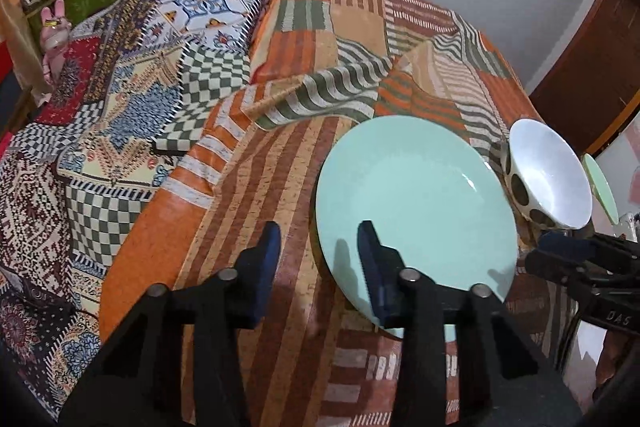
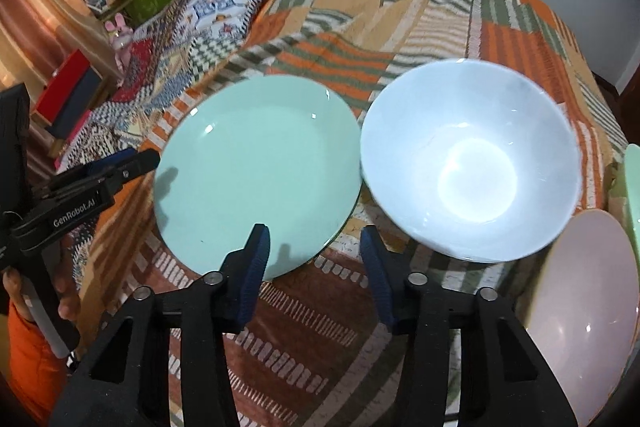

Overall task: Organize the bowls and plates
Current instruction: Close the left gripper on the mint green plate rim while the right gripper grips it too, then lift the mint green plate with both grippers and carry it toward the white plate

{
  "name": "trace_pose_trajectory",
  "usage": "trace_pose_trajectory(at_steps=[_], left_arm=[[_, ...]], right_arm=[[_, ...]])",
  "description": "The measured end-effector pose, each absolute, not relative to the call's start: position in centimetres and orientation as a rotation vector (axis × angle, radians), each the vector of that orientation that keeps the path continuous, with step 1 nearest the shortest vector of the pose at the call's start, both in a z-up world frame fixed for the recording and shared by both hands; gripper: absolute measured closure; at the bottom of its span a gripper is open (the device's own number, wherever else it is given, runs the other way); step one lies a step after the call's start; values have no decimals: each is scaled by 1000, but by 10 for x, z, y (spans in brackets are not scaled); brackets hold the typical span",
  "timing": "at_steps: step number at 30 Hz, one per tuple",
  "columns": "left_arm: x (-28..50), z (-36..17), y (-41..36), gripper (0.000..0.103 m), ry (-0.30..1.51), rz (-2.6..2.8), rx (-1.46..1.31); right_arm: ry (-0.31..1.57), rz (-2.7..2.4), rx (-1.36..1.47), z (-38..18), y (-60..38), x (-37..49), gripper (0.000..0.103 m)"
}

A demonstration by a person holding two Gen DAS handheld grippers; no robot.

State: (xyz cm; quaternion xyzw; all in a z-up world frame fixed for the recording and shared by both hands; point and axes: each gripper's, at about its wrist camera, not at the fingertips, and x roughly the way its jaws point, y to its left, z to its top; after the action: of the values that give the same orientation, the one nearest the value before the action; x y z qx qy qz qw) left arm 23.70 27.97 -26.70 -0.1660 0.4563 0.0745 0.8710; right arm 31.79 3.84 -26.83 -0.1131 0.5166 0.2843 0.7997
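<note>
Rightward, pink bowl partly cut off

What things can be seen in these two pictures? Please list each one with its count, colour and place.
plate: one, mint green, on the cloth, left of the bowl
bowl: one, white inside, dark spots outside, right of the plate
pink dish: one, pale pink, right edge
tablecloth: one, orange striped patchwork, on the table
patterned cloth: one, multicoloured, left side
left gripper: black, blue pads, open, at plate's left rim
right gripper: black, blue pads, open, empty
</note>
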Motion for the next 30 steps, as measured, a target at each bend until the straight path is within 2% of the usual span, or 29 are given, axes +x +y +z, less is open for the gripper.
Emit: trace_pose_trajectory(at_steps=[5, 9, 19, 30], left_arm=[[247, -281, 284, 77, 987, 143, -374], [254, -285, 285, 77, 989, 130, -388], [270, -291, 281, 77, 988, 113, -397], [241, -285, 265, 77, 1006, 106, -337]], right_arm=[[1135, 586, -265, -280, 46, 325, 68], [1154, 559, -284, -288, 49, 332, 75], [1170, 556, -265, -292, 53, 342, 77], [1177, 563, -256, -289, 48, 332, 80]])
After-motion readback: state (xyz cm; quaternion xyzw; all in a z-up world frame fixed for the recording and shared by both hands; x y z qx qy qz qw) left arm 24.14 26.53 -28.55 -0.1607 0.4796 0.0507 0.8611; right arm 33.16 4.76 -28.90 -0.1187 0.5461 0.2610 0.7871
